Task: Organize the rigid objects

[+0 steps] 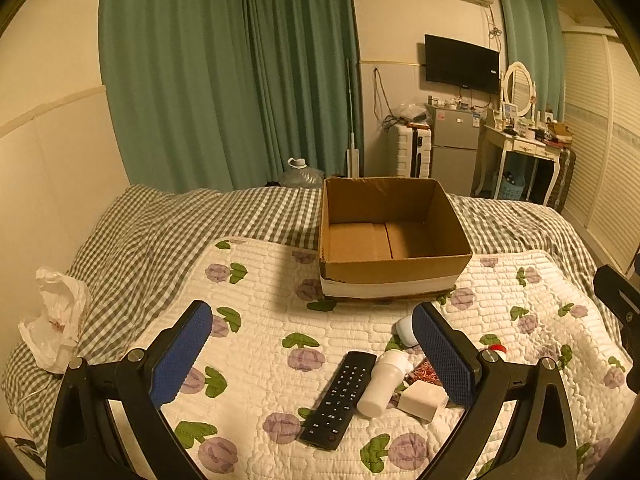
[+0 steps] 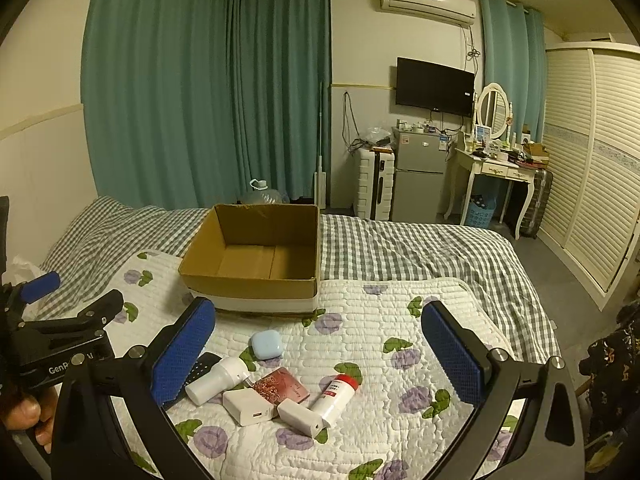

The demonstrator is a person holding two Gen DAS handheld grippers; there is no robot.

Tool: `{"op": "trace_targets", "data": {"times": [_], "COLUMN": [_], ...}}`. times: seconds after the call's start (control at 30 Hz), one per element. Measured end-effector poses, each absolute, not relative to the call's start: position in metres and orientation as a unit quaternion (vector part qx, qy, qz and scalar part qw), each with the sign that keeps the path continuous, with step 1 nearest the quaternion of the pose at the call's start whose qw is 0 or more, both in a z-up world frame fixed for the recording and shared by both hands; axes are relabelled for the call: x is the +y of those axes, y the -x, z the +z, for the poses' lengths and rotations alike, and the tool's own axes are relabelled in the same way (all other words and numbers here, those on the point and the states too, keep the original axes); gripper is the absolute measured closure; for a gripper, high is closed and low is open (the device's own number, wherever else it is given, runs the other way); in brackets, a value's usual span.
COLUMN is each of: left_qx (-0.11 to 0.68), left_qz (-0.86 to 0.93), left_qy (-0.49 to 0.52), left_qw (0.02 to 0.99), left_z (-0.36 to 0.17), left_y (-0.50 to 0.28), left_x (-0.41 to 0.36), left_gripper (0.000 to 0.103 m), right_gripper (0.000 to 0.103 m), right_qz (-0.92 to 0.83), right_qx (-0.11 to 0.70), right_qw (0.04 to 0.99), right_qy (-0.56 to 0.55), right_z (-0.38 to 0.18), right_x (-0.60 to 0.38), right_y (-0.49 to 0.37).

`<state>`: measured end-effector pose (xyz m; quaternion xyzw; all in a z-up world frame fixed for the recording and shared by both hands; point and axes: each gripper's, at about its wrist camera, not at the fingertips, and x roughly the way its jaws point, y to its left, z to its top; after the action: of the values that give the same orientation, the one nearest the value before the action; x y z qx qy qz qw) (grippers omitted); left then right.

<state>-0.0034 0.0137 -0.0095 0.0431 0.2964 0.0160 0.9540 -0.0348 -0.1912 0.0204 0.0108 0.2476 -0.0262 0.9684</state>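
An open, empty cardboard box (image 1: 394, 232) (image 2: 256, 254) sits on the floral quilt. In front of it lie a black remote (image 1: 339, 399) (image 2: 202, 364), a white bottle (image 1: 382, 384) (image 2: 218, 380), two white chargers (image 2: 249, 407) (image 2: 300, 417), a red patterned card case (image 2: 282, 388), a red-capped white bottle (image 2: 338, 396) and a light blue case (image 2: 267, 344). My left gripper (image 1: 314, 344) is open and empty above the remote. My right gripper (image 2: 318, 344) is open and empty above the pile.
The white floral quilt (image 2: 380, 320) lies over a checked bedspread (image 2: 400, 248). A crumpled plastic bag (image 1: 56, 320) lies at the bed's left edge. A fridge (image 2: 420, 176), suitcase and dressing table (image 2: 496, 168) stand beyond the bed; a wardrobe (image 2: 592, 152) is at right.
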Motion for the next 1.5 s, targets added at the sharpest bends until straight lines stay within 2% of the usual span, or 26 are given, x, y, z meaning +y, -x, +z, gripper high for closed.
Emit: {"op": "trace_targets", "data": {"times": [1.5], "left_qx": [0.275], "left_qz": [-0.002], "left_qy": [-0.016], "left_qw": [0.961], "left_z": [-0.0009], "left_y": [0.0065], "left_x": [0.0154], "left_gripper": [0.001], "right_gripper": [0.000], "right_qz": [-0.022], "right_qx": [0.244], "right_qw": [0.969], "right_qy": [-0.008], "right_z": [0.0209], "right_x": [-0.1878], "right_y": [0.0327]}}
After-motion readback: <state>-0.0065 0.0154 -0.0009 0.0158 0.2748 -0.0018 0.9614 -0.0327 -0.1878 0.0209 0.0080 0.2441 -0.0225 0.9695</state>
